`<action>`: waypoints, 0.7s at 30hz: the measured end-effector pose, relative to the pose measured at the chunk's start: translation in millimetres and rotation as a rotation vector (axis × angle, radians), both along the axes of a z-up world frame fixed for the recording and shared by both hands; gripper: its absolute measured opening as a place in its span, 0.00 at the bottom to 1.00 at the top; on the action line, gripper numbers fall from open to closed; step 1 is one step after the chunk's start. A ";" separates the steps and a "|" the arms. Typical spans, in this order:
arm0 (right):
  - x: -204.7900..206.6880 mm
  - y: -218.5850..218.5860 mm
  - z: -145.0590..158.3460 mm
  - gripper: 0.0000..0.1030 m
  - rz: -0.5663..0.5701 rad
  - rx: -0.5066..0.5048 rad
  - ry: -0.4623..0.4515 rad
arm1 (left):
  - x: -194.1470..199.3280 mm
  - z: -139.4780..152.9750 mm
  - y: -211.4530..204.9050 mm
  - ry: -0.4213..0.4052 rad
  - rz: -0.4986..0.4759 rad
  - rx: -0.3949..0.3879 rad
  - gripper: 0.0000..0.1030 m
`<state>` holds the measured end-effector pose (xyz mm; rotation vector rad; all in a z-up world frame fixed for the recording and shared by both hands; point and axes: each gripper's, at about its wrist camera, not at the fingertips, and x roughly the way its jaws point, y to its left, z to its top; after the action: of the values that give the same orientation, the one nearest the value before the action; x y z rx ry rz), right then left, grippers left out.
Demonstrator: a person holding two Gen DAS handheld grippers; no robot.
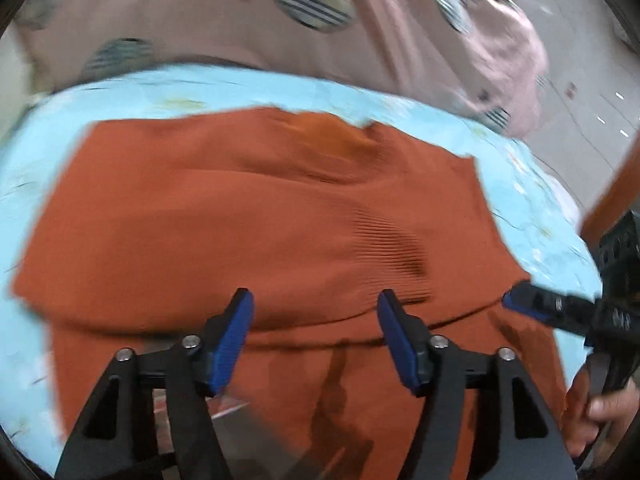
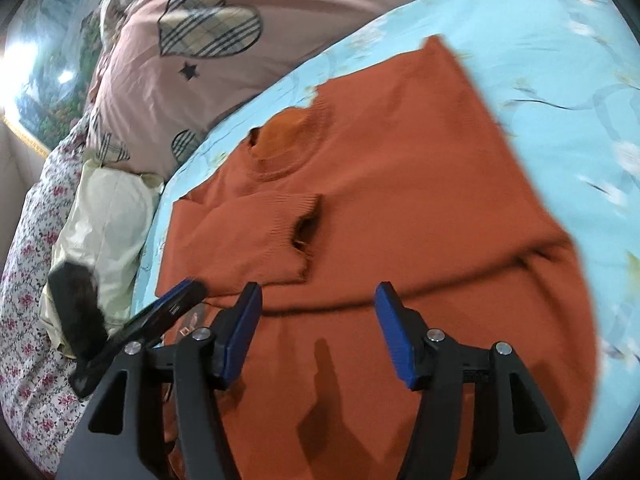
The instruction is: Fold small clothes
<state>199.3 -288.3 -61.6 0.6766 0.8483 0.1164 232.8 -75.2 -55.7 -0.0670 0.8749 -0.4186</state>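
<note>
A rust-orange knit sweater (image 1: 248,216) lies flat on a light blue floral sheet (image 1: 520,184). In the right wrist view the sweater (image 2: 400,184) shows its round neck and one sleeve (image 2: 256,236) folded across the chest, with a fold line across the body. My left gripper (image 1: 316,308) is open and empty just above the sweater's lower part. My right gripper (image 2: 318,304) is open and empty above the fold line. The right gripper's blue tip also shows in the left wrist view (image 1: 520,300) at the sweater's right edge. The left gripper's tip shows in the right wrist view (image 2: 176,300).
A pink duvet (image 2: 224,80) with plaid heart patches lies beyond the sheet. A cream pillow (image 2: 108,216) and a floral-print cloth (image 2: 28,320) lie to the left in the right wrist view. A hand (image 1: 600,408) holds the right gripper's handle.
</note>
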 end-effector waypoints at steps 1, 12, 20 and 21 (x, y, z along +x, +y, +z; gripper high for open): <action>10.9 4.1 -2.7 0.58 0.006 -0.001 0.006 | -3.4 0.5 19.4 -0.013 0.058 0.018 0.66; 78.7 33.6 -24.5 0.09 0.057 -0.035 0.071 | 6.1 -39.4 136.0 0.093 0.383 0.084 0.67; 29.0 -22.0 52.9 0.05 -0.056 -0.047 -0.136 | 41.8 -42.1 130.0 0.077 0.427 0.123 0.68; 19.2 -35.5 56.5 0.05 -0.086 -0.073 -0.132 | 42.5 -41.7 132.0 0.075 0.428 0.128 0.68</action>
<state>218.5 -323.8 -5.1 0.6293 0.6924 0.0519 275.3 56.8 -97.4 -0.1499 0.9308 0.0406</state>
